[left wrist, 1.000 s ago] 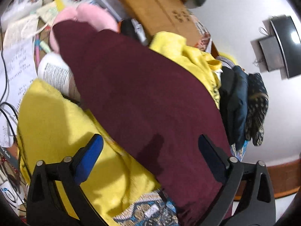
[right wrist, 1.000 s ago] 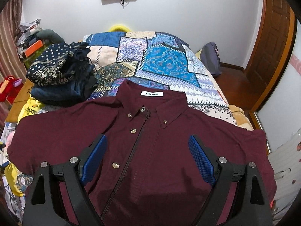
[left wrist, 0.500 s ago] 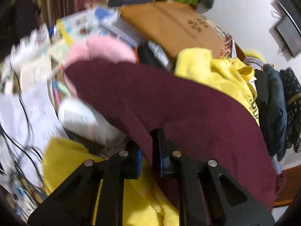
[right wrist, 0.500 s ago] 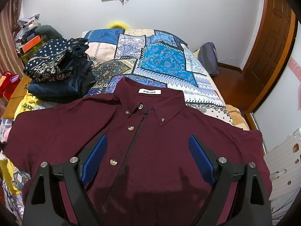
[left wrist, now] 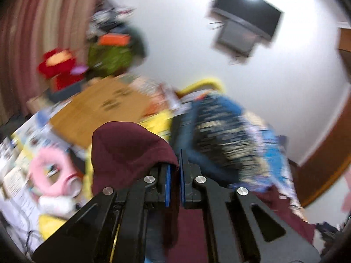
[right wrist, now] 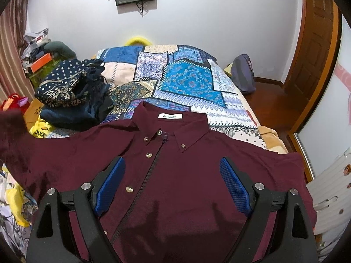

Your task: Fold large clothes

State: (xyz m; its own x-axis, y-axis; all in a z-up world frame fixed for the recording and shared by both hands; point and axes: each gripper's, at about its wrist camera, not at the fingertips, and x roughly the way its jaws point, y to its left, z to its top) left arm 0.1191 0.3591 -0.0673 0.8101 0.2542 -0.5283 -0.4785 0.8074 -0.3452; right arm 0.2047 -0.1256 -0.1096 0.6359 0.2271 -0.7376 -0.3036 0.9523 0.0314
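Observation:
A maroon button-down shirt (right wrist: 188, 175) lies front up on the patchwork bedspread (right wrist: 188, 83), collar towards the far wall. My right gripper (right wrist: 173, 179) is open and hovers over the shirt's chest, touching nothing. My left gripper (left wrist: 174, 171) is shut on the shirt's left sleeve (left wrist: 129, 149) and holds it lifted, the cloth draped over the fingers. In the right wrist view the raised sleeve (right wrist: 11, 127) shows at the far left edge. The left wrist view is motion-blurred.
A pile of dark folded clothes (right wrist: 72, 96) sits on the bed left of the shirt. A yellow garment (right wrist: 40, 131) lies beside it. Cluttered floor with a cardboard box (left wrist: 98, 114) and pink ring (left wrist: 50, 171) at the left. A backpack (right wrist: 243, 76) and wooden door (right wrist: 316, 43) at the right.
My left gripper closed on the sleeve and lifted it up and inward. The right gripper stayed open over the shirt and barely moved.

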